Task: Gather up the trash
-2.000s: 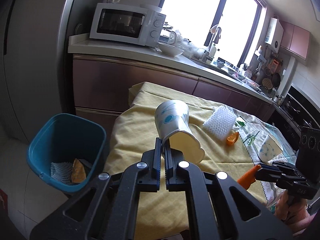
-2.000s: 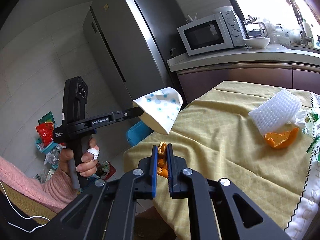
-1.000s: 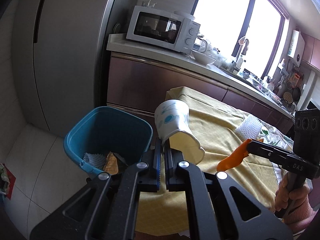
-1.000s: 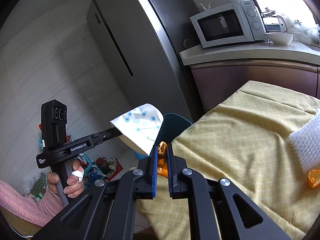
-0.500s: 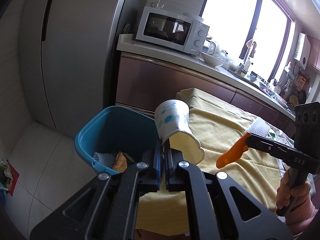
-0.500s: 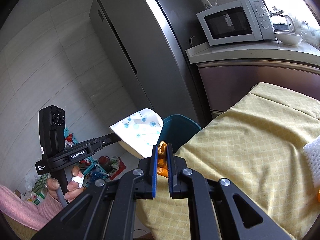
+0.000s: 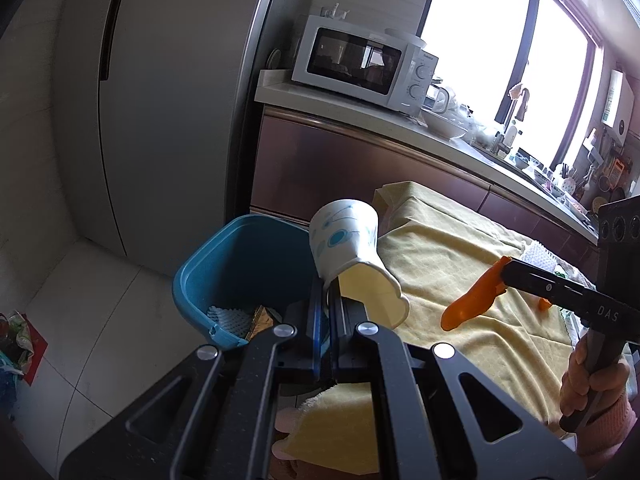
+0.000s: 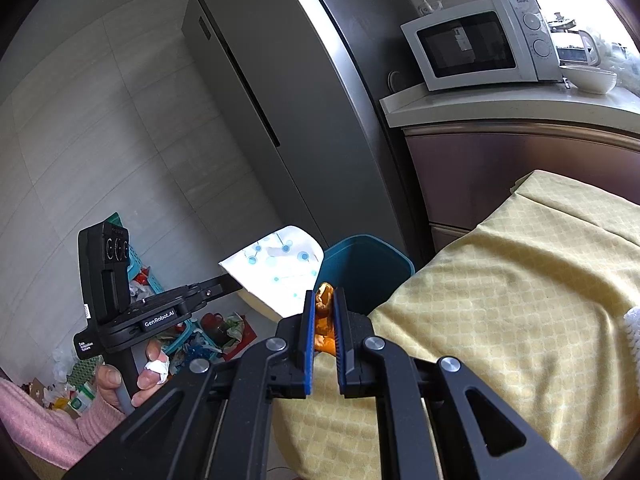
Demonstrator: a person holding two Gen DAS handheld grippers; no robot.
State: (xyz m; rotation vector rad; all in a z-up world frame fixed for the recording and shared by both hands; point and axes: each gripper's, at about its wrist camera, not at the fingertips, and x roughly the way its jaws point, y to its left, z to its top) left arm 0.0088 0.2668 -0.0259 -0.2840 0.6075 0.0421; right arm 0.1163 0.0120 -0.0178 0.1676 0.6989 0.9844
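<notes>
Left gripper (image 7: 329, 312) clamped on paper cup (image 7: 352, 256) rim beside the bin (image 7: 240, 264), right gripper (image 8: 323, 316) pinching orange peel (image 8: 323, 308) over tabletop (image 8: 520, 280) edge; early release risks either missing the bin.

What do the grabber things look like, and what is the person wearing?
Both are black, with pistol handles. The left gripper and right gripper have blue finger pads and silver bolts. White "GenRobot.AI" lettering marks the left one's side. The person wears fuzzy pink sleeves, and one finger is bandaged.

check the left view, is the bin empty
No, the bin already holds white foam mesh and a brownish scrap at its bottom.
</notes>
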